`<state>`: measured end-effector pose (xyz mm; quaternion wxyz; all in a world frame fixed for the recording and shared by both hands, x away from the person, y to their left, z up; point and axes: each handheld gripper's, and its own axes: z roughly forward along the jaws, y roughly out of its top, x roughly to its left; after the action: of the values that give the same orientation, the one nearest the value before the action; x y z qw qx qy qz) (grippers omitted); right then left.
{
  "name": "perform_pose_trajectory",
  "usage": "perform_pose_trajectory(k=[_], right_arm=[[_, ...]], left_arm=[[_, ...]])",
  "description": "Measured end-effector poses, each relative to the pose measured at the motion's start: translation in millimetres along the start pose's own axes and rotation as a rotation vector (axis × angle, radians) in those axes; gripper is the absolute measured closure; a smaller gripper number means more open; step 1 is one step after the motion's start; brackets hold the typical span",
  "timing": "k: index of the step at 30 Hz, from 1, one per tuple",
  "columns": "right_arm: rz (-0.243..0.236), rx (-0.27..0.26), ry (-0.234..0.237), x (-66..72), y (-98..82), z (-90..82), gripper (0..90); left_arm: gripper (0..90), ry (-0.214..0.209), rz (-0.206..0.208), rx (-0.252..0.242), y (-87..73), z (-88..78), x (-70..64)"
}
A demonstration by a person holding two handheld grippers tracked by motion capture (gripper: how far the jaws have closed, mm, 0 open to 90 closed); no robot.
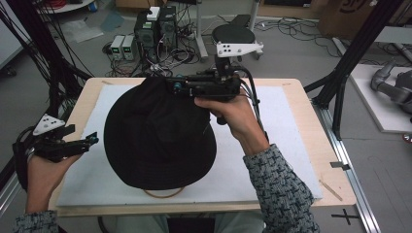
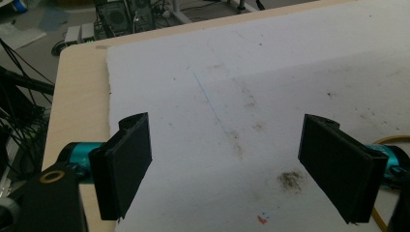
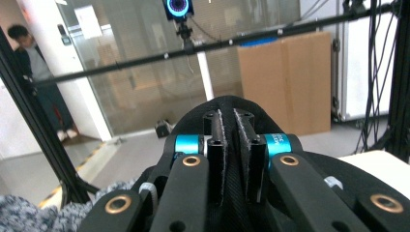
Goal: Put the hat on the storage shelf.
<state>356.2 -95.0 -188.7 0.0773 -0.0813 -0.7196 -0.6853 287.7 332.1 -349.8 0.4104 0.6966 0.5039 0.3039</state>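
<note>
A black bucket hat (image 1: 155, 138) lies on a white foam board (image 1: 291, 126) in the middle of the table. My right gripper (image 1: 173, 88) reaches in level over the hat's far edge, shut on a fold of its fabric. In the right gripper view the two jaws (image 3: 228, 121) stand almost together, with black hat cloth (image 3: 233, 103) pinched between them and arching over their tips. My left gripper (image 1: 92, 141) hovers at the board's left edge, apart from the hat. Its jaws (image 2: 225, 124) are open over bare stained board (image 2: 270, 72), with nothing between them.
A tan cord loop (image 1: 165, 194) pokes out from under the hat's near brim. The wooden table (image 1: 316, 160) rims the board. Black frame posts (image 1: 357, 48) stand on both sides. Electronics boxes (image 1: 155, 29) and cables crowd the floor behind.
</note>
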Motion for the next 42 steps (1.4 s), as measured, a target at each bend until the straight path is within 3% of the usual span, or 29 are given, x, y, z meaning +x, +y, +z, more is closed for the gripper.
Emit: perform_pose_trajectory(k=[17, 27, 33, 42], right_arm=[[0.010, 0.173, -0.033, -4.5, -21.8, 32.4, 84.7], [0.038, 0.204, -0.038, -9.1, -32.0, 37.3, 82.2], [0.039, 0.263, -0.062, -10.5, -39.0, 39.8, 79.9], [0.065, 0.272, -0.055, -14.0, -46.7, 43.6, 76.3]], left_arm=[[19.6, -0.002, -0.003, -0.004, 0.4, -0.9, 0.7], [19.6, -0.004, -0.005, -0.003, -0.1, -0.9, 1.3], [19.6, -0.001, -0.004, -0.003, 0.2, -1.5, 1.2], [19.6, 0.000, -0.005, -0.001, -0.1, -2.2, 2.4]])
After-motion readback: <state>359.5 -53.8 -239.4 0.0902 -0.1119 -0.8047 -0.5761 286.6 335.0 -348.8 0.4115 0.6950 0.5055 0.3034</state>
